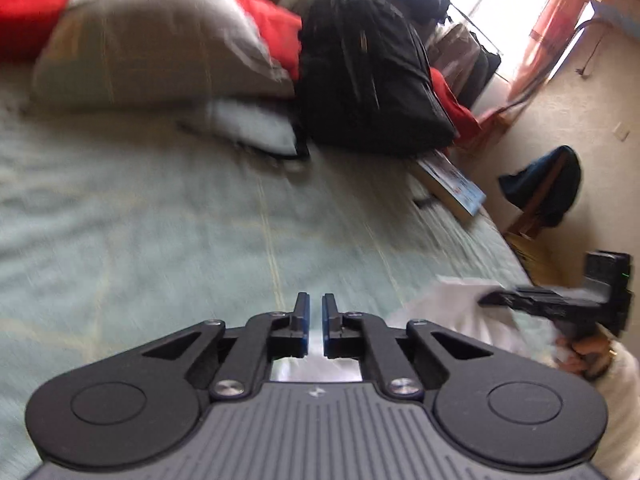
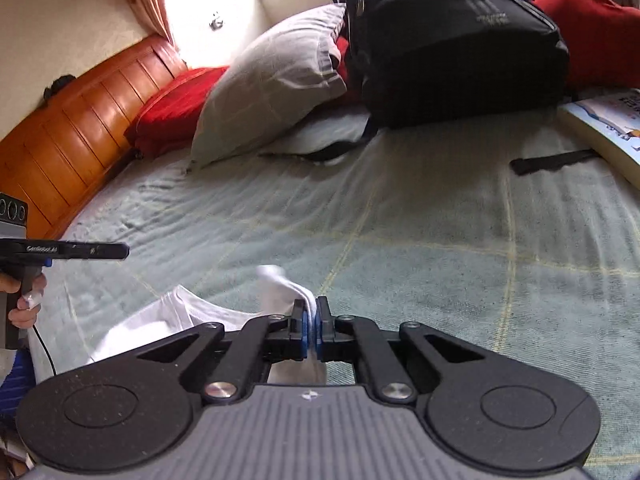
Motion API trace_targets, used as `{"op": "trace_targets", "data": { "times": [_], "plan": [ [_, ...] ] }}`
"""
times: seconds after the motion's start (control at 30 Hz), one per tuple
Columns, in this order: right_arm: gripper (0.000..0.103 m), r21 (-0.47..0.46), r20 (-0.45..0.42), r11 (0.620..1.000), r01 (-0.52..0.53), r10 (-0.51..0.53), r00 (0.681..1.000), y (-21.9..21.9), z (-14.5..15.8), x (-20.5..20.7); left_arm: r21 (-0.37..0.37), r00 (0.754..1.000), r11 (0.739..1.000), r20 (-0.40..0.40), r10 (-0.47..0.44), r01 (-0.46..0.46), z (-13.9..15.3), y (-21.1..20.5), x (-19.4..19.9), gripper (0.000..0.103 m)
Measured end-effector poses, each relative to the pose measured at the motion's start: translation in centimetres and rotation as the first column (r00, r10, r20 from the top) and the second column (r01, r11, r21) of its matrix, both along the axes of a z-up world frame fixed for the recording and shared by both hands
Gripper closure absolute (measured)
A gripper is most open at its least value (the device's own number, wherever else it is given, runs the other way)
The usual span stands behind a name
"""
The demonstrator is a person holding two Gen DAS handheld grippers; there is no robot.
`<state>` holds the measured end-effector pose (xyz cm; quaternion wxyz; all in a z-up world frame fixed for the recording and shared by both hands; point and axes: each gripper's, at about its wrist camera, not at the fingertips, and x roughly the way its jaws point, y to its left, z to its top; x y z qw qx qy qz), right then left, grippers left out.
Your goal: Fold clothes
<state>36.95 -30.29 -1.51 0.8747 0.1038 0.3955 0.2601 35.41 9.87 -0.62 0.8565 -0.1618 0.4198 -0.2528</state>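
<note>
White soft cloth (image 2: 292,292) bunches, pinched in the right tool (image 2: 311,312); left tool (image 1: 316,308) nearly clenched, empty.

Black claw (image 2: 311,330) — blue pads (image 2: 304,334)

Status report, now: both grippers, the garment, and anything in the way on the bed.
Right gripper shut on white garment. Left gripper nearly shut, nothing visible between pads. Backpack, pillow, book lie ahead.
</note>
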Motion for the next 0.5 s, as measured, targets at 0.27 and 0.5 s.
{"op": "trace_targets", "data": {
  "times": [0.27, 0.5],
  "plan": [
    [0.07, 0.172, -0.218, 0.984, 0.048, -0.009, 0.976, -4.1, -5.0, -1.8, -0.188, 0.979, 0.981, -0.205, 0.007, -0.046, -4.7, 3.8, -5.8, 0.049],
    [0.06, 0.404, -0.35, 0.905, 0.135, 0.016, 0.937, -7.6, -9.2, -5.2, -0.321, 0.953, 0.941, -0.302, 0.007, -0.108, -8.6, 4.0, -6.2, 0.039]
  ]
}}
